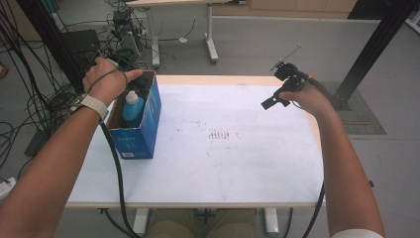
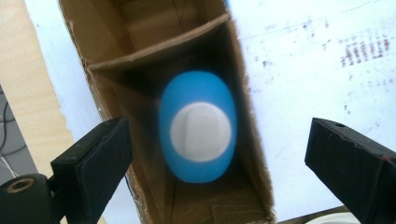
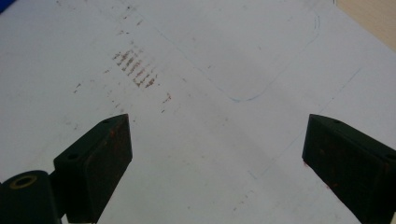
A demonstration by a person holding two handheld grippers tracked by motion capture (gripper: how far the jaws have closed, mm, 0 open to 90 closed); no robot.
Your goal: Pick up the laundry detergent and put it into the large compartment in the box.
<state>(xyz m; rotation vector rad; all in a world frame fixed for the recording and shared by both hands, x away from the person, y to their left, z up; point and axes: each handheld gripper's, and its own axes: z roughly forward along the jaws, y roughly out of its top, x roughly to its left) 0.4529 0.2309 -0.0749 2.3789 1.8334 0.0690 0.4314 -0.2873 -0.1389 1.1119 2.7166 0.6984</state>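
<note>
Blue bottle (image 2: 198, 134) stands placed inside the box (image 1: 148, 124) near the table's (image 1: 237, 163) left edge; both grippers' jaws wide, nothing held.

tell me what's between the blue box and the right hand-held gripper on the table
Nothing stands there: in the high view, only bare white table surface with faint brown smudges separates the blue box from the right hand-held gripper.

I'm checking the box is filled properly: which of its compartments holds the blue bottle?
The blue bottle stands in the cardboard box's compartment directly below the left hand-held gripper; the compartment beyond the divider looks empty.
</note>
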